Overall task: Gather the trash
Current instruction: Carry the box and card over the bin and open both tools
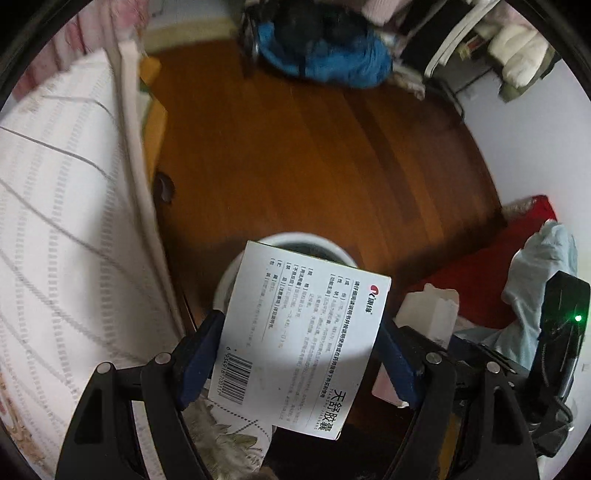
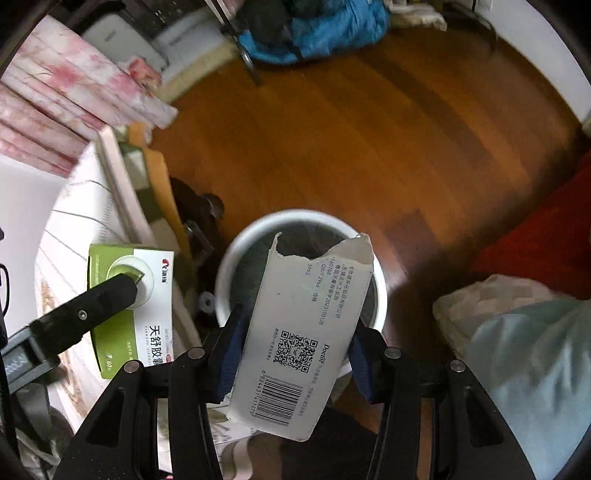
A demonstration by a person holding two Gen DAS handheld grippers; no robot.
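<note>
Hovering above the wooden floor, both tools carry cartons over a white bin.

Left tool: blue pads clamped on the two long sides of a white medicine box, barcode face toward the camera. The box's far end overlaps the bin's rim in the left wrist view. In the right wrist view the same box shows its green and white face, off to the left of the bin, over the bed edge.

Right tool: pads closed on a white carton with a torn, open far end, QR code and barcode facing up. The torn end sits over the bin's mouth.

Bin: round, white wall, dark inside; contents cannot be made out.

Edges: a bed with white striped cover runs along the left, its edge close beside the bin. A red cloth and pale bedding crowd the right. A blue bundle lies at the far end of the floor. Between these, the floor beyond the bin is open.
</note>
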